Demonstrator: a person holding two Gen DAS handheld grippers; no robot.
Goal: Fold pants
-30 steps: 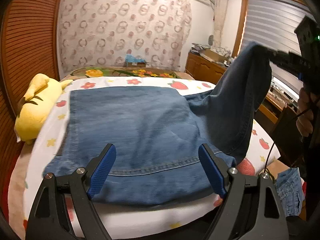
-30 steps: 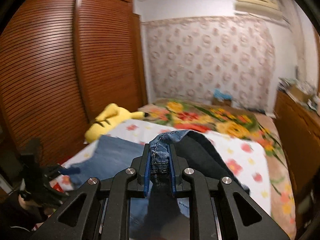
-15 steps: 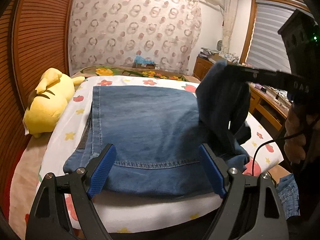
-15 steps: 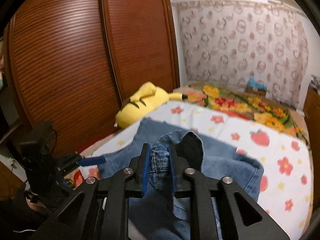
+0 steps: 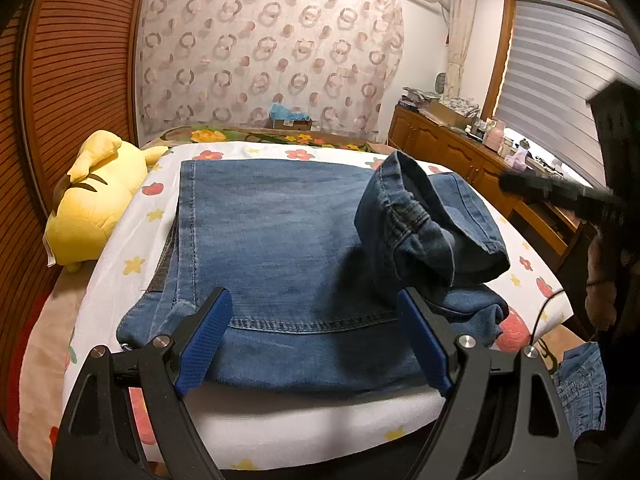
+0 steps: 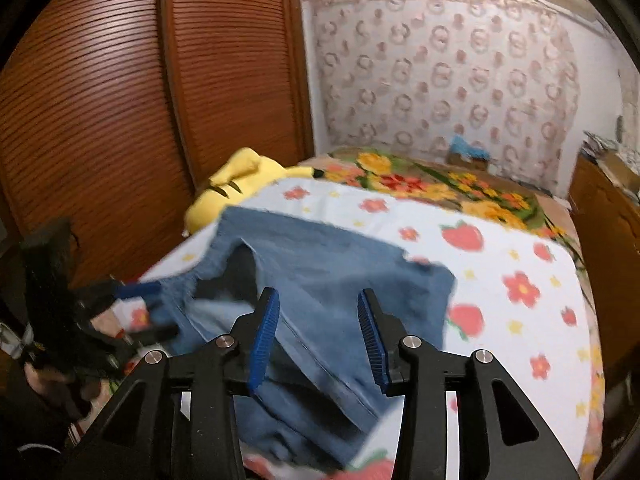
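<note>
Dropped from the opening right gripper (image 6: 318, 334), the jeans leg (image 5: 428, 228) was laid over for folding; left gripper (image 5: 314, 340) is held wide open.

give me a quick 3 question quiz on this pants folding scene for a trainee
1. True or false: the right tongs are clamped on the jeans.
2. Which side of the jeans, in the left wrist view, does the yellow plush toy lie on? A) left B) right C) on top of them
3. Fill in: the bunched-up pant leg rests on the ____ side of the jeans in the left wrist view.

Key
1. False: the jaws are opening and the pads are clear of the denim.
2. A
3. right
</note>
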